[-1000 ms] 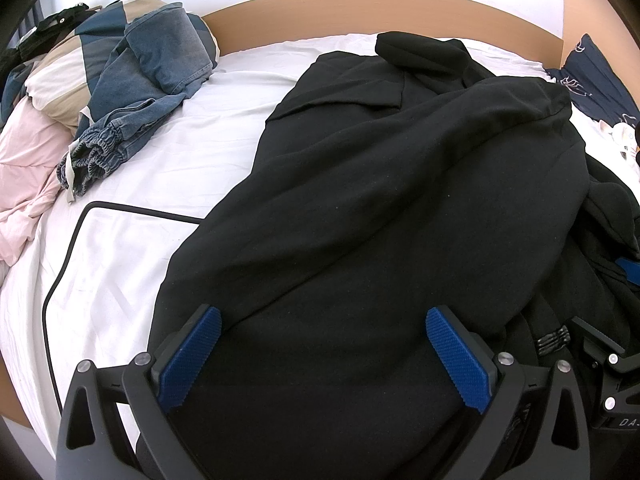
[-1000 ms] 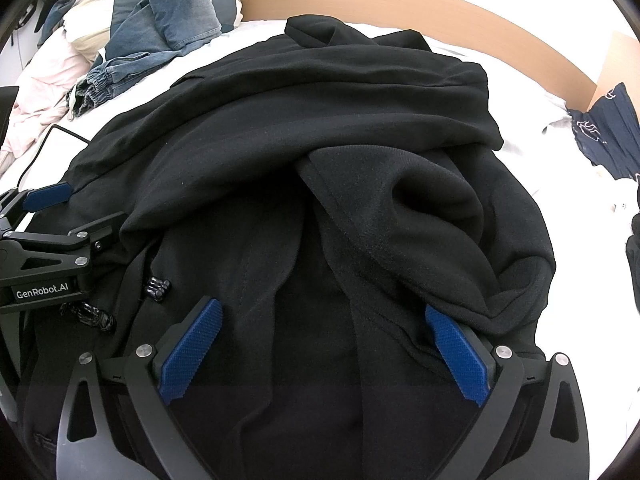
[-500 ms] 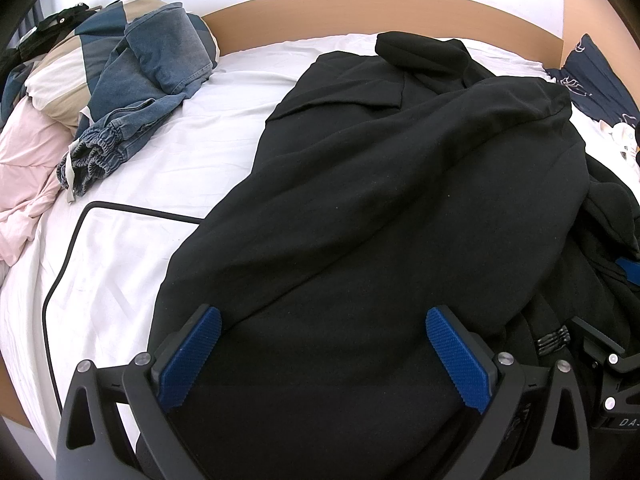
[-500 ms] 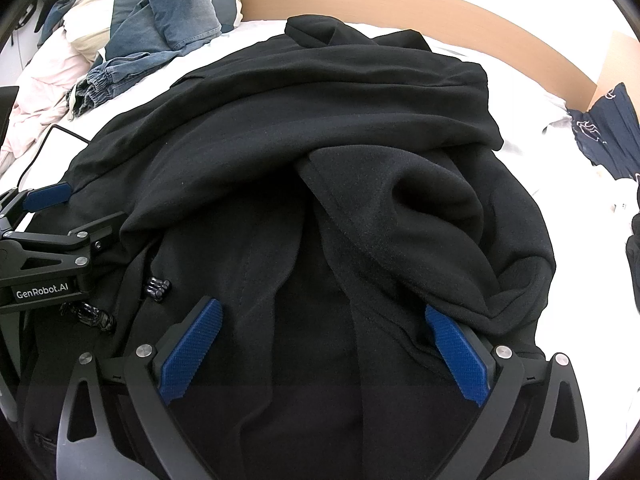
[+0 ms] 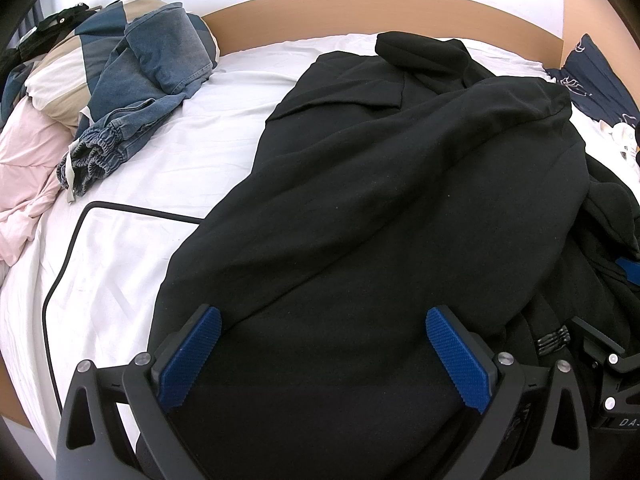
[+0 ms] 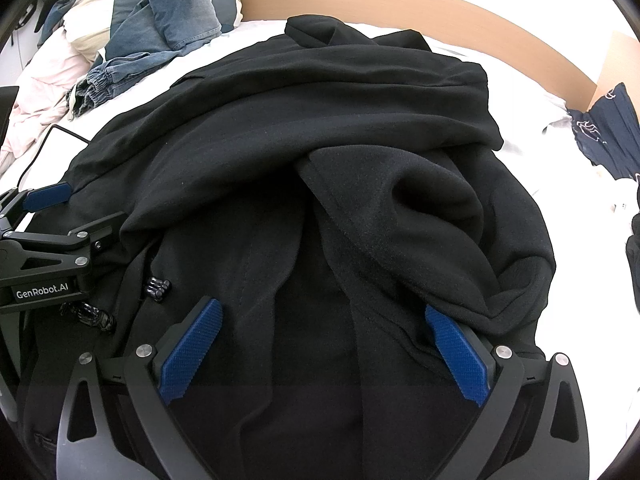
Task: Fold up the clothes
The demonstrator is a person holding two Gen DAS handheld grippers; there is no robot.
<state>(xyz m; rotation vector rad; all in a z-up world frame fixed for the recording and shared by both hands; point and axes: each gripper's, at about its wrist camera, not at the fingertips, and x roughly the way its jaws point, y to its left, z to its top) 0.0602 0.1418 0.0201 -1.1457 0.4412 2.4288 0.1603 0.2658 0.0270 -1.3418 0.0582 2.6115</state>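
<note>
Covering most of both views, a white-sheeted bed (image 5: 224, 148) with a curved tan wooden frame (image 5: 360, 8) carries everything else. Across its middle lies the black garment (image 5: 392, 200), a heavy dark piece spread lengthwise toward the far edge, with one layer folded diagonally over the rest and a hood-like pouch of fabric bunched on its right side (image 6: 432, 216). At the far left corner sits a heap of laundry: a patterned navy, cream and tan quilt (image 5: 60, 64), blue jeans (image 5: 160, 56) with an elastic cuff hanging down, and a pale pink cloth (image 5: 28, 168) below them. A navy printed cloth (image 5: 596, 68) lies at the far right edge. A thin black cable (image 5: 72, 248) loops over the bare sheet left of the garment and runs under its edge.

Near the camera, the left gripper (image 5: 323, 354) hovers over the garment's near end, its blue-padded fingers spread wide with nothing between them. The right gripper (image 6: 318, 354) sits just beside it, likewise spread wide over the black fabric, gripping nothing. A small black cord toggle (image 6: 158, 288) rests on the cloth between the two tools.
</note>
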